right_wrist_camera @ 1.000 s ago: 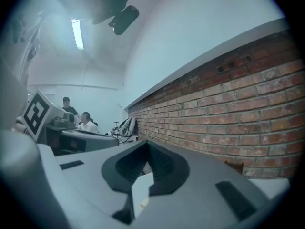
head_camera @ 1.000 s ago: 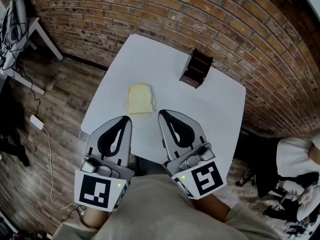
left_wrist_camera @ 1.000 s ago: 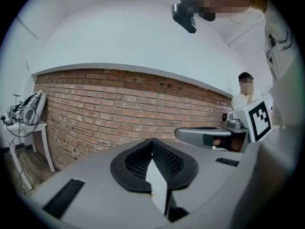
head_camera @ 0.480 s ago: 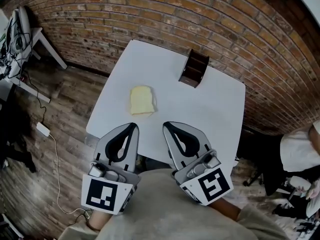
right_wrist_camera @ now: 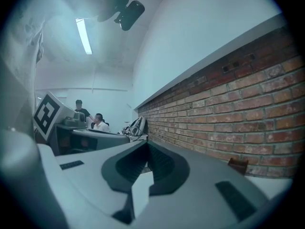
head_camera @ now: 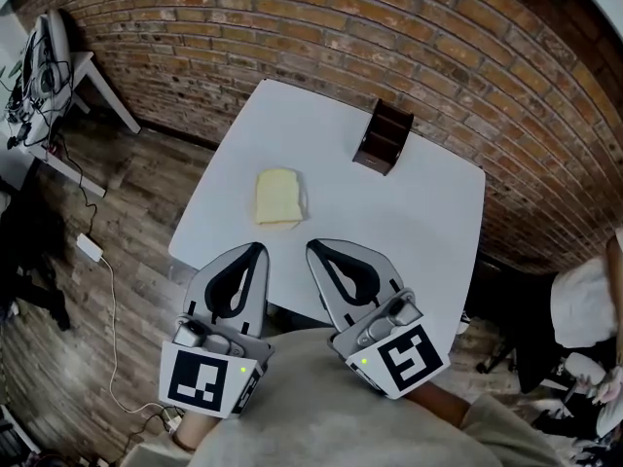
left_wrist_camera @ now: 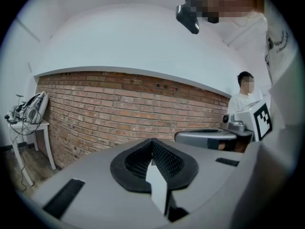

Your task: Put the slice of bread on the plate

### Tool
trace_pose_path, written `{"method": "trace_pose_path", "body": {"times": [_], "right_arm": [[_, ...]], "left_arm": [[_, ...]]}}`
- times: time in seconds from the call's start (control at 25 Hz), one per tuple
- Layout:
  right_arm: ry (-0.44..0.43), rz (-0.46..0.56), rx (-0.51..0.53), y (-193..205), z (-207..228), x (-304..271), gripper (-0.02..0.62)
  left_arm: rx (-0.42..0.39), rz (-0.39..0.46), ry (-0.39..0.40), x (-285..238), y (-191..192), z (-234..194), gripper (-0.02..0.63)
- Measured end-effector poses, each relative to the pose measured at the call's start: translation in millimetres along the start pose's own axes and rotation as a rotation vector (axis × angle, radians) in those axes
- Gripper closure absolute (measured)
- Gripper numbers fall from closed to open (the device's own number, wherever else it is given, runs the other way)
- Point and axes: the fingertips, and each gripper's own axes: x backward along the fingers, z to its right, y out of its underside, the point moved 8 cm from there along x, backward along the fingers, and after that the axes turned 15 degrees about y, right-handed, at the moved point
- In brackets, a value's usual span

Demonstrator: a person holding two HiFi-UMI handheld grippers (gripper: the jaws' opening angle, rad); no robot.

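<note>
Backing onto a brick wall (head_camera: 292, 27), the white table (head_camera: 419, 212) carries everything. The left gripper (head_camera: 255, 248) and right gripper (head_camera: 313, 246) hover at its near edge, jaws together, empty. A dark wooden holder (head_camera: 383, 136) stands by the wall; the bread slice (head_camera: 277, 197) lies flat just beyond the grippers.

Bread (head_camera: 277, 197) lies left of centre on the desk (head_camera: 419, 232).
A box (head_camera: 382, 136) stands behind it, to the right.
</note>
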Motion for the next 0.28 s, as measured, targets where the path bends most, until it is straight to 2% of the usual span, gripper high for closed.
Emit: {"method": "trace_pose_path", "body": {"times": [0.28], "right_arm": [[-0.027, -0.008, -0.015, 8.7, 2.1, -3.9, 0.588]], "left_arm": [[0.01, -0.01, -0.02, -3.4, 8.5, -2.3, 0.595]]}}
